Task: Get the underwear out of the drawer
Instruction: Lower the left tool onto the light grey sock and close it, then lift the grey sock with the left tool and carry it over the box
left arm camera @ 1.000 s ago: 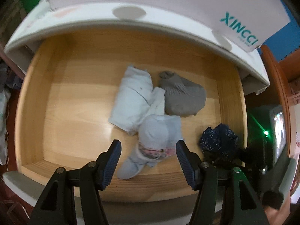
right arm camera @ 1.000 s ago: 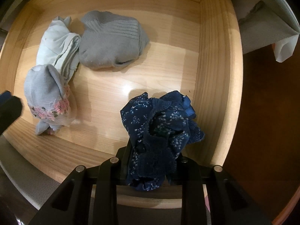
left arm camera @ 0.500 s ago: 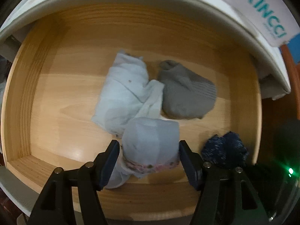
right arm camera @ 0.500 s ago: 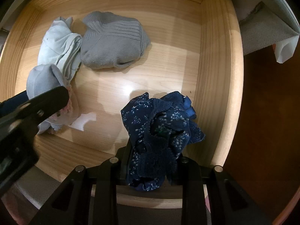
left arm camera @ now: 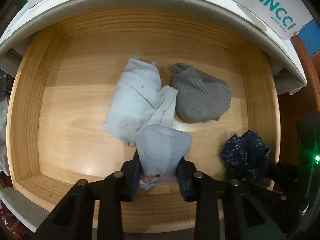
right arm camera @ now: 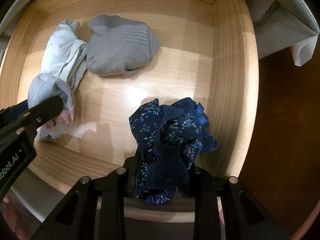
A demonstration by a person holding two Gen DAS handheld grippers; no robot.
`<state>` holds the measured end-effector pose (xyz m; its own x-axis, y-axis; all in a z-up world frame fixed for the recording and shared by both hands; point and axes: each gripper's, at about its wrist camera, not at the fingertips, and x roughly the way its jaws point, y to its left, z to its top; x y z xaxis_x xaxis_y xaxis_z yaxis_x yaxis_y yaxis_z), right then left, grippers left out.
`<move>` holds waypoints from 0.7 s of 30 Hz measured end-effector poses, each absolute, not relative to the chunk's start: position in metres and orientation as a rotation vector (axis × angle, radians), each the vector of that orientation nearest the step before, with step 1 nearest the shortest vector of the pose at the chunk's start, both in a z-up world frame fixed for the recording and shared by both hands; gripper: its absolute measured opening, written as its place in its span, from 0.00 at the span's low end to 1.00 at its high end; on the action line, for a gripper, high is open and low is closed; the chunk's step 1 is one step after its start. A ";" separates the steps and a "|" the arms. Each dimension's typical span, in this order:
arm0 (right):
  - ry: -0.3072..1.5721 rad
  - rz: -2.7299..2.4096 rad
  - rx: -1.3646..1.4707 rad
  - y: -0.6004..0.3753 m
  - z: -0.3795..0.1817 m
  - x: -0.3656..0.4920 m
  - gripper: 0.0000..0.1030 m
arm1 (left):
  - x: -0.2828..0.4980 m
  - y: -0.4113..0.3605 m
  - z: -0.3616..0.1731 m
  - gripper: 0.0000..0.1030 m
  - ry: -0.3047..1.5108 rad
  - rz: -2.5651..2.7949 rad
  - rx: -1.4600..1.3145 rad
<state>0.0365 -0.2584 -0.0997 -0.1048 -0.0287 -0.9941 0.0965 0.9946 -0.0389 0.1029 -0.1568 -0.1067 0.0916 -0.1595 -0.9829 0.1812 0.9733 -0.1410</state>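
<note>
In the left wrist view a pale blue underwear with pink lace trim (left arm camera: 163, 146) sits at the front of the wooden drawer (left arm camera: 80, 140). My left gripper (left arm camera: 161, 160) points down over it. Its jaws are closing, with both pads pressed into the cloth's sides. The right wrist view shows the same underwear (right arm camera: 43, 88) bunched under a left finger (right arm camera: 50, 108). My right gripper (right arm camera: 163, 170) is shut on a crumpled navy floral underwear (right arm camera: 172, 140), which it holds near the drawer's right wall (right arm camera: 230, 80). That navy bundle (left arm camera: 246, 154) also shows in the left wrist view.
A folded light blue garment (left arm camera: 136, 98) and a grey ribbed one (left arm camera: 202, 98) lie side by side mid-drawer. A white cabinet edge (left arm camera: 140, 2) overhangs the drawer's back, with a white XINCCI box (left arm camera: 270, 16) on top. Dark floor lies right of the drawer.
My left gripper has come down around the pale blue underwear and closed from wide open until its pads squeeze the cloth. The right gripper and its navy underwear have stayed still.
</note>
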 end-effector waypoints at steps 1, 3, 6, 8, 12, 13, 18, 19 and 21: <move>1.673 -0.106 0.051 -0.259 -0.099 0.037 0.23 | 0.102 -0.156 -0.106 0.27 1.455 -0.256 0.016; 1.674 -0.108 0.048 -0.258 -0.099 0.037 0.23 | 0.100 -0.153 -0.104 0.24 1.451 -0.264 0.011; 1.674 -0.111 0.049 -0.258 -0.099 0.037 0.23 | 0.098 -0.147 -0.098 0.22 1.448 -0.277 0.001; 1.675 -0.112 0.047 -0.257 -0.101 0.038 0.23 | 0.096 -0.146 -0.095 0.21 1.442 -0.280 0.001; 1.676 -0.117 0.046 -0.256 -0.102 0.039 0.23 | 0.095 -0.141 -0.087 0.21 1.424 -0.295 0.009; 1.676 -0.117 0.045 -0.256 -0.103 0.039 0.23 | 0.095 -0.139 -0.085 0.21 1.421 -0.297 0.010; 1.677 -0.119 0.043 -0.256 -0.104 0.039 0.23 | 0.091 -0.122 -0.070 0.21 1.398 -0.285 0.020; 1.677 -0.119 0.043 -0.256 -0.104 0.039 0.23 | 0.091 -0.119 -0.069 0.21 1.397 -0.284 0.017; 1.677 -0.118 0.042 -0.256 -0.104 0.039 0.23 | 0.091 -0.110 -0.064 0.21 1.391 -0.277 0.010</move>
